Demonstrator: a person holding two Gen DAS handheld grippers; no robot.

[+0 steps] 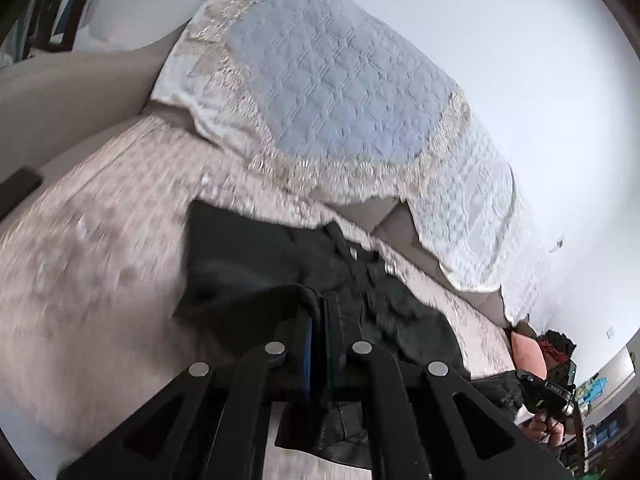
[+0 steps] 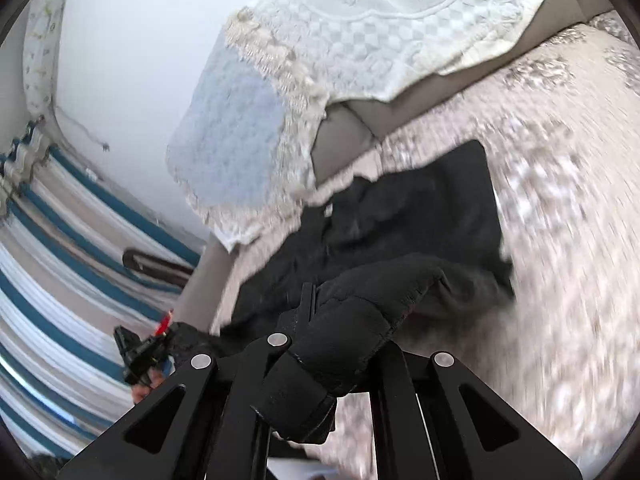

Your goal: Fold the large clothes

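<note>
Pinching one end of the black garment (image 1: 256,256) in each hand, you had both grippers pressed together on cloth: the left gripper (image 1: 320,328) on a thin edge, the right gripper (image 2: 316,312) on a thick bunched hem that hid its fingertips. The rest of the garment lay on the patterned sofa seat (image 1: 100,240), sagging between your hands.

That bulky wad on the right looked the weaker hold; a sharp tug could have worked it loose and dropped that end. The thin edge on the left could likewise have slid out if the cloth had dragged on the seat.

Behind, the lace-trimmed quilted cover (image 1: 320,92) hung over the backrest just beyond the garment's far edge, so a fold carried far back risked snagging its fringe. To your right, bare seat lay open; on your left, the sofa's edge was near, with the striped bedding (image 2: 60,260) past it.
</note>
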